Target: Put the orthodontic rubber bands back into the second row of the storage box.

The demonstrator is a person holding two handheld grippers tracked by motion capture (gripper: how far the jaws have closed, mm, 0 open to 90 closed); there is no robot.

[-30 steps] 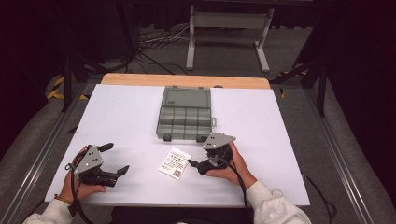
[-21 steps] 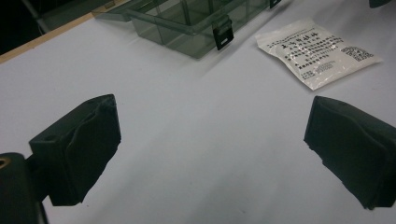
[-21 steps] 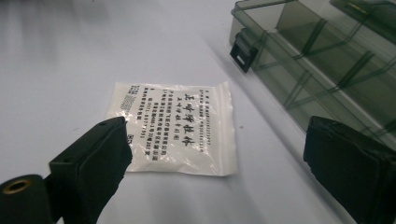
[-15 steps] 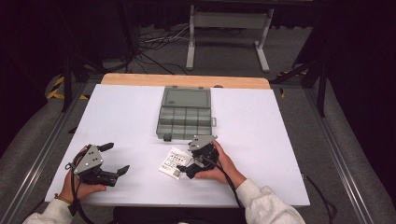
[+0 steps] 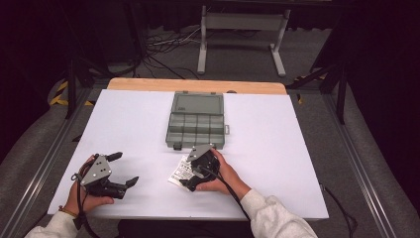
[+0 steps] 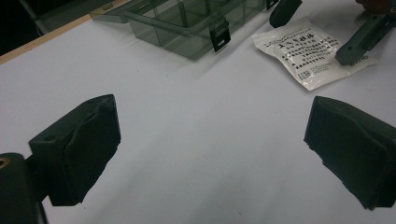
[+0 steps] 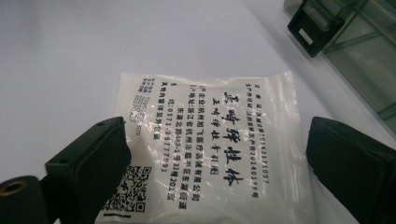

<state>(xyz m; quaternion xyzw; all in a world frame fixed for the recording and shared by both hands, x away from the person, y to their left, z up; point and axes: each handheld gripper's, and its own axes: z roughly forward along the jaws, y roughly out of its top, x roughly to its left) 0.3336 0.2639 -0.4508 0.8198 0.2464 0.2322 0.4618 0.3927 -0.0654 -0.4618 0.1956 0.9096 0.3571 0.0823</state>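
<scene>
A small printed plastic packet (image 7: 210, 154) lies flat near the worktop's (image 5: 297, 148) front edge, just in front of the closed grey compartment box (image 5: 196, 120) at mid-worktop. The right gripper (image 5: 193, 173) hangs over it, jaws spread to either side of the packet, apparently lined up to pinch it. The left gripper (image 5: 119, 171) rests near the front left corner, jaws wide apart and empty, seemingly parked out of the way.
</scene>
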